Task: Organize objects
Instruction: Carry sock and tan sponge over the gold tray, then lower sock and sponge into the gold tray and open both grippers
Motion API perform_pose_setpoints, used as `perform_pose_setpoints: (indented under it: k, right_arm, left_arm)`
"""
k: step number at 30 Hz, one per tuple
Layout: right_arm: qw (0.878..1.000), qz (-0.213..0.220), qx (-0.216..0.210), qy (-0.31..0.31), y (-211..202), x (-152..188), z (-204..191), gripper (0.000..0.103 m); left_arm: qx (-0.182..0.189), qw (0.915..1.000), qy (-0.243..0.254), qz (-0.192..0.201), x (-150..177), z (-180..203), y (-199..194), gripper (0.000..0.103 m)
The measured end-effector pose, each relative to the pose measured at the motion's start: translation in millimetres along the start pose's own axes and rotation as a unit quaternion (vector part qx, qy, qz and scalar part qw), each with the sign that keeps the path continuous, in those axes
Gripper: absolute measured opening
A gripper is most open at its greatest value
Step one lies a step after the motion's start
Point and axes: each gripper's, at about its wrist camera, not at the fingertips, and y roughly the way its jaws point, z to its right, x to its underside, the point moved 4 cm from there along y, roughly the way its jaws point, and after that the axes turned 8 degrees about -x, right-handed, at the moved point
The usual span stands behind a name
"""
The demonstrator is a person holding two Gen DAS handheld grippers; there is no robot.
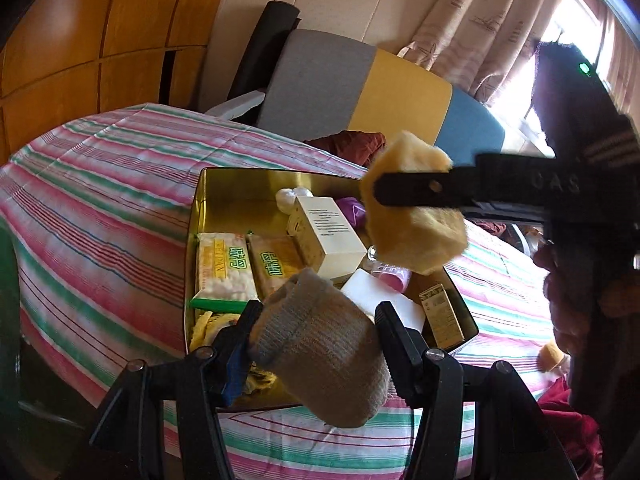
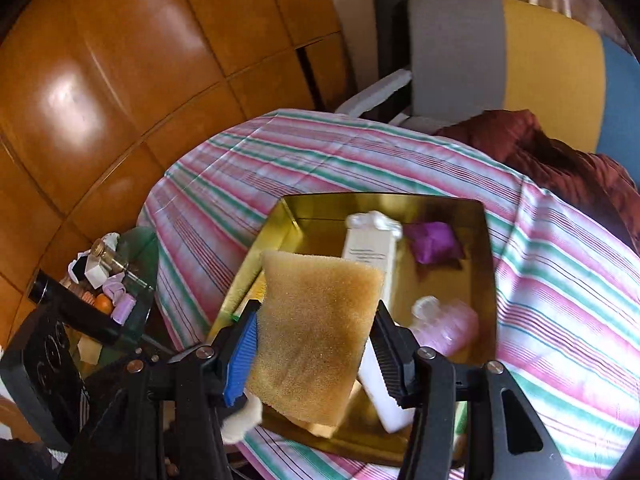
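Note:
An open gold tin lies on the striped bed. It holds two packs of cotton swabs, a white carton, a purple pouch, a pink bottle and a white block. My left gripper is shut on a grey-brown knitted sock over the tin's near edge. My right gripper is shut on a yellow-brown sponge above the tin. In the left wrist view the same sponge hangs over the tin's right side, with a black finger across it.
The pink, green and white striped bedspread surrounds the tin. A chair with a grey, yellow and blue back and a maroon cloth stand beyond it. A wooden wardrobe is at the left, with a cluttered glass side table below.

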Motion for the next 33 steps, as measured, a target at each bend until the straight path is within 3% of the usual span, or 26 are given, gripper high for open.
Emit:
perform_pose_setpoints:
  k: [7,12,22,33]
  right_arm:
    - [1.0,-0.014,-0.016,0.002,33,-28,-9,0.058]
    - [1.0,0.001,-0.01,0.029,41,-39,-1,0.082]
    - [0.997,-0.006,0.002,0.071,32,1,26,0.083]
    - [0.995,0.021,0.027,0.093,3,29,42,0.084]
  left_arm:
    - [0.005,1.0,-0.006,-0.004,0,-5,5,0.058]
    - [-0.002,0.9999,-0.012,-0.01,0,-11,10,0.058]
    - [-0.008,0.9996,-0.02,-0.019,-8,-13,27,0.058]
    - [-0.021,0.9998,-0.004,-0.002,-38,-3,43,0.058]
